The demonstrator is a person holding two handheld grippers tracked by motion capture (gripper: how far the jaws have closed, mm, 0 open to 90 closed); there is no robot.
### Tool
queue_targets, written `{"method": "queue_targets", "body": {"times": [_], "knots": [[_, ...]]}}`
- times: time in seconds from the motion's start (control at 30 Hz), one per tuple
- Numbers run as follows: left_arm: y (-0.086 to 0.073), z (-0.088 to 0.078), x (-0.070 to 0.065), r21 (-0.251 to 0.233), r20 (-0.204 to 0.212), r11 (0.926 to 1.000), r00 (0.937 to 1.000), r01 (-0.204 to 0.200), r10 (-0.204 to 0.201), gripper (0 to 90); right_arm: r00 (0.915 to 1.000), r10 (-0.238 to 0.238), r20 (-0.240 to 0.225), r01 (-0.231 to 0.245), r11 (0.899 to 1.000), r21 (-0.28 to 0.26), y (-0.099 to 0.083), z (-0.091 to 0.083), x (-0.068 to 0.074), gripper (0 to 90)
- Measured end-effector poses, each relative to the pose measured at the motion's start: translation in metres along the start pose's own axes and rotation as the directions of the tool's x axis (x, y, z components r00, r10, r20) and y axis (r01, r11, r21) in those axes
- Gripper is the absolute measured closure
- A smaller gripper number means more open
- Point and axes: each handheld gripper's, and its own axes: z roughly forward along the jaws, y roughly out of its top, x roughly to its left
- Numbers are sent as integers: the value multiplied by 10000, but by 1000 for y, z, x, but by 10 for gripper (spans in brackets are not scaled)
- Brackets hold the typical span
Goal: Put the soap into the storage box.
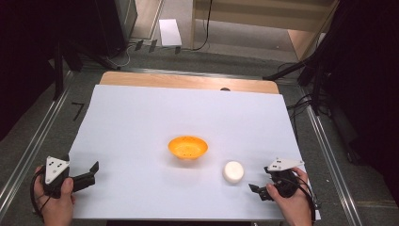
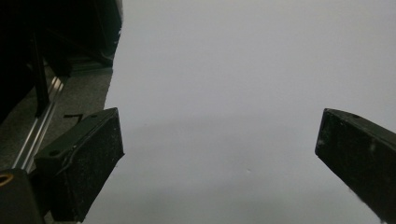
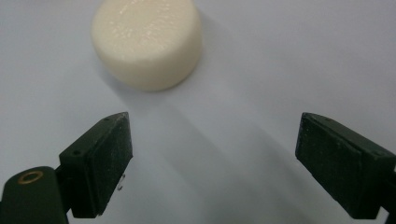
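The white puck (image 3: pixel 147 42), a short cream cylinder standing on its flat face, is seen ahead of the right gripper (image 3: pixel 212 158), beyond the jaw tips and offset toward the jaw on the left of that gripper's view, so the gap is not yet centred on it. The jaws are spread wide with nothing between them, and no pad touches the puck. In the high view the puck (image 1: pixel 233 171) lies just beside the right gripper (image 1: pixel 258 190) and near the orange bowl (image 1: pixel 187 147). The left gripper (image 1: pixel 92 172), also wide open over bare white sheet (image 2: pixel 243 70), is well apart from the puck. Being round, the puck offers no preferred axis; a forward advance with a slight sideways correction is judged necessary.
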Motion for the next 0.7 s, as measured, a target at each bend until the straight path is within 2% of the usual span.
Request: {"method": "queue_targets", "body": {"times": [0.3, 0.7], "knots": [[0, 0, 0, -27, -9, 10000, 10000, -30, 30, 11, 9984, -235, -511, 248, 9994, 236, 18, 16, 12, 115], [0, 0, 0, -2, 24, 10000, 10000, 5, -5, 11, 9960, -518, -726, 555, 9972, 502, 38, 37, 27, 143]]}}
